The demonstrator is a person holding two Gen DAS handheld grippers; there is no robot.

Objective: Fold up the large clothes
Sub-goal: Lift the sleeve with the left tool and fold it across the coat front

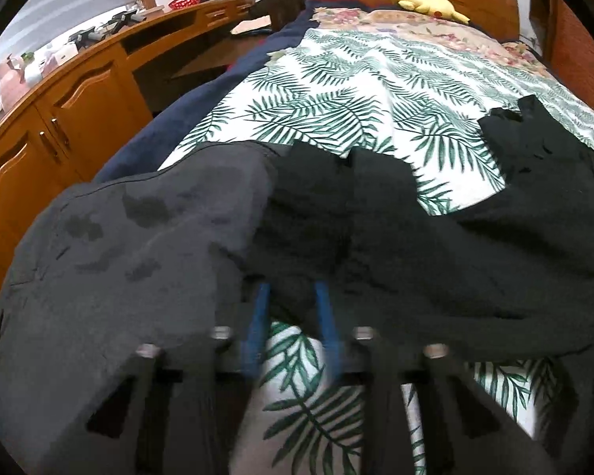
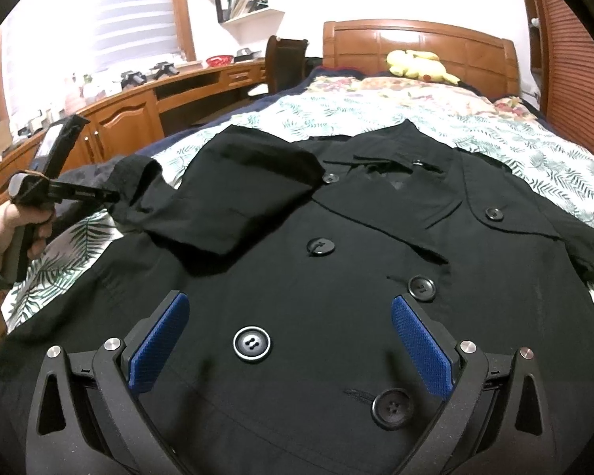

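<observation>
Blue-padded fingers (image 2: 160, 340) of the right gripper (image 2: 293, 340) right up front at the bottom of the right wrist view, spread wide apart, nothing between them but air. Hovering over the black coat (image 2: 336, 277), which lies front side up across the leaf-print bedspread (image 2: 514, 138), filling the middle and lower frame. Big dark buttons (image 2: 252, 343) running up the chest, collar toward the top center. One sleeve (image 2: 233, 198) lifted and folded across the chest in the center-left, cuff end pinched by the left gripper (image 2: 113, 196) at the left edge, with the hand (image 2: 18, 225) on the handle just below.

Over in the left wrist view, pretty blurry: left gripper (image 1: 293, 297) at bottom center, blue fingers (image 1: 262, 316) close together and clamped on a fold of that black fabric, coat (image 1: 415, 245) draped across the middle of the frame, bedspread (image 1: 356, 79) above and below it.

Background stuff: wooden headboard (image 2: 415, 47) top center, yellow plush toy (image 2: 415, 65) in front of it, wooden desk and cabinets (image 2: 130, 114) along the upper left, red basket (image 2: 219, 60) sitting on the desk.
</observation>
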